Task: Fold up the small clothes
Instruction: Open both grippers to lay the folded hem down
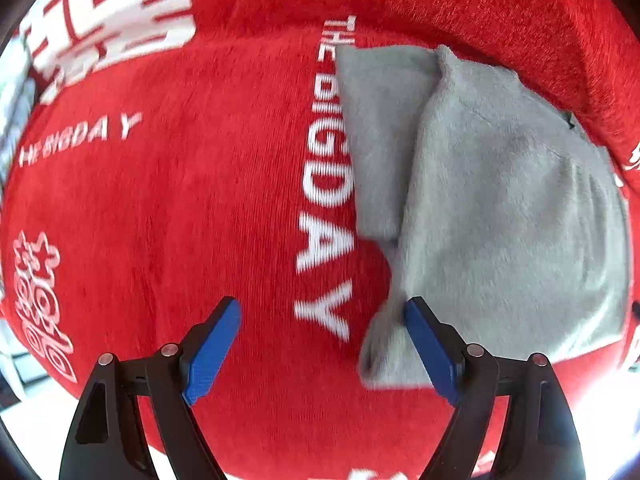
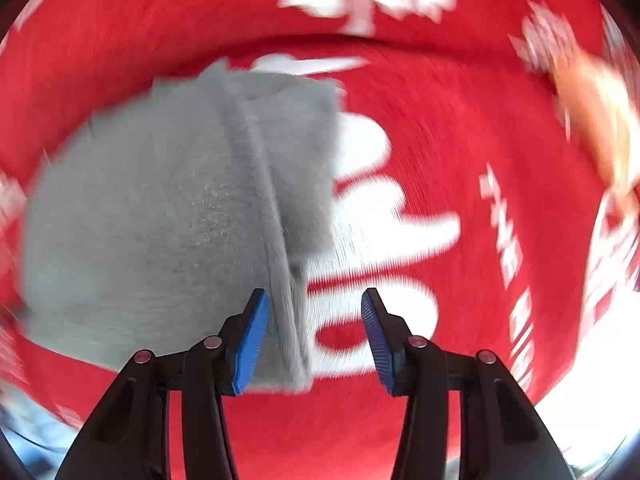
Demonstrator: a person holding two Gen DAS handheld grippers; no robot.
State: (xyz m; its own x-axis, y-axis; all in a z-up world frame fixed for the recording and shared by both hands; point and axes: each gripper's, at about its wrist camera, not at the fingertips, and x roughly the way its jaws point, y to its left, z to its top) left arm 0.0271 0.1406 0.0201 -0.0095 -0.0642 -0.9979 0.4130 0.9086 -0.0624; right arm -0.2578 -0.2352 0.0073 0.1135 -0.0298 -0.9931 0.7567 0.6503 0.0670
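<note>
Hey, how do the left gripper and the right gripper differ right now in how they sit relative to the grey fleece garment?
The left gripper spreads wide, mostly over the red plush blanket, with the grey fleece garment at one fingertip only. The right gripper is narrower, and the garment's folded edge runs between its fingers. Both have blue pads, are open, and grip nothing.

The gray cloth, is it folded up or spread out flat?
Folded. The gray cloth lies doubled on the red blanket, one layer overlapping another along a raised edge. Both tongs are open, holding nothing.
</note>
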